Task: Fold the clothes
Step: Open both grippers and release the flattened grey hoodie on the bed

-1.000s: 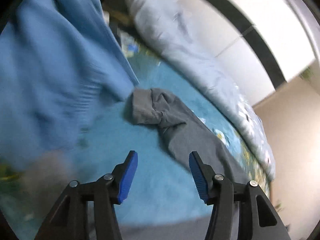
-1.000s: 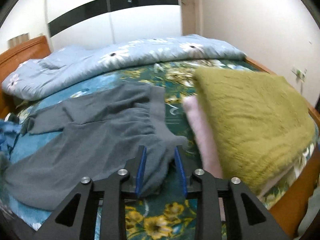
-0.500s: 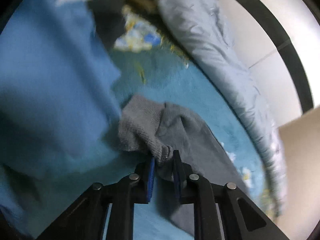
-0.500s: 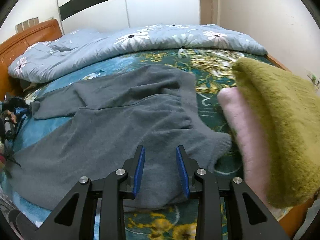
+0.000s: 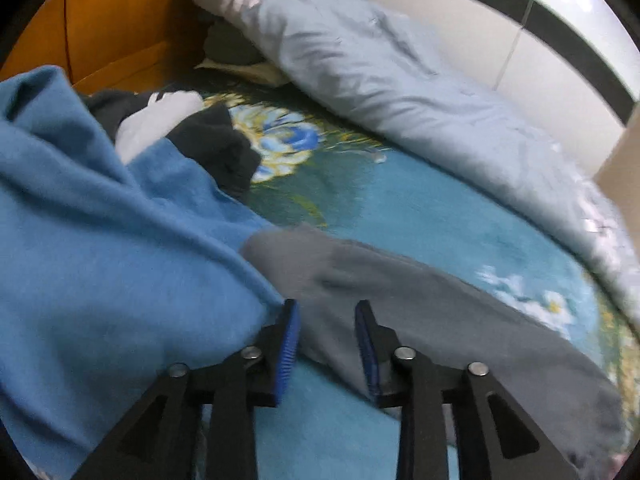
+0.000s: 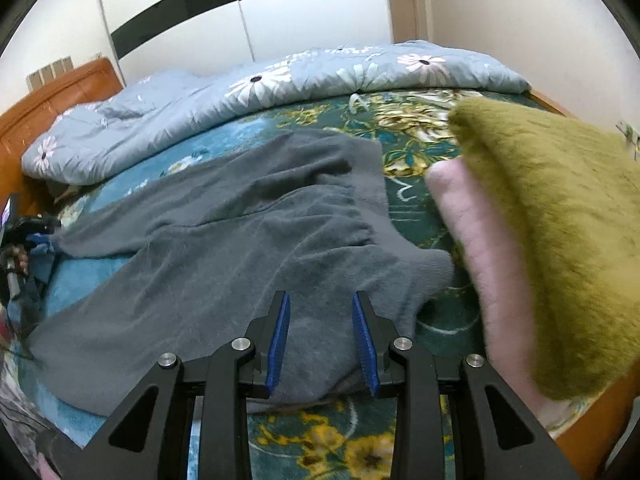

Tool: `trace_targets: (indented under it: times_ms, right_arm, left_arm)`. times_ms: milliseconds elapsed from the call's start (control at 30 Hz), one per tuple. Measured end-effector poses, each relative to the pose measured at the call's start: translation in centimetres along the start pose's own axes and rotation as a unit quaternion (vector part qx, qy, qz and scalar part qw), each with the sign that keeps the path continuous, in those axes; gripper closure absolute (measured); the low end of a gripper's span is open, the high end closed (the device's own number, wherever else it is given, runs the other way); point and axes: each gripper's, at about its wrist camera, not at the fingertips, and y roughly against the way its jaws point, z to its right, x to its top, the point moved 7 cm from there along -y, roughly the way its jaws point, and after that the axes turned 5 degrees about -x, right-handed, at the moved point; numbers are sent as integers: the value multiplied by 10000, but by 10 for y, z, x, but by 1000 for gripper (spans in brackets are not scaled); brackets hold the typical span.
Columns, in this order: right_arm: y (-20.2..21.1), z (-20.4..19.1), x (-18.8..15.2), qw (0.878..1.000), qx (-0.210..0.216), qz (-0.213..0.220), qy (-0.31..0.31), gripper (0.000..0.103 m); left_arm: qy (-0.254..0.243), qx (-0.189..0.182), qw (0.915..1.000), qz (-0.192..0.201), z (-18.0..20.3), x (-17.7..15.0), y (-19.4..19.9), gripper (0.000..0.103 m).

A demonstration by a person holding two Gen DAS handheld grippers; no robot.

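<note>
Grey trousers [image 6: 224, 264] lie spread across the floral bedsheet [image 6: 404, 196], gathered waistband to the right, legs running left. My right gripper [image 6: 320, 320] hovers over the waistband end. Its blue pads stand a little apart with grey cloth under and between them, and I see no pinch. In the left wrist view the grey leg end [image 5: 320, 272] lies flat on the sheet. My left gripper [image 5: 326, 320] is just above it, jaws opening. The cloth sits between the pads without being pressed.
A big blue garment [image 5: 100, 260] is heaped at the left, with black and white clothes [image 5: 208, 148] behind it. A folded olive fluffy piece [image 6: 560, 220] on a pink one [image 6: 480, 260] sits right of the trousers. A rolled daisy quilt [image 6: 280, 92] lines the far side; wooden headboard [image 5: 112, 32].
The left gripper came down open, shut on the bunched grey leg end, then opened and lifted; the leg end now lies flatter. The trousers look more spread out; the right gripper's gap is unchanged.
</note>
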Motion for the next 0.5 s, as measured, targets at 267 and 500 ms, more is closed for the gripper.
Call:
trace_targets:
  times_ms: [267, 500]
  right_arm:
    - [14, 17, -22, 9998, 99, -74, -138, 56]
    - [-8, 27, -40, 9948, 507, -381, -796, 54]
  left_arm:
    - [-208, -880, 9934, 703, -8, -86, 124, 31]
    - [575, -214, 9966, 545, -98, -168, 149, 28]
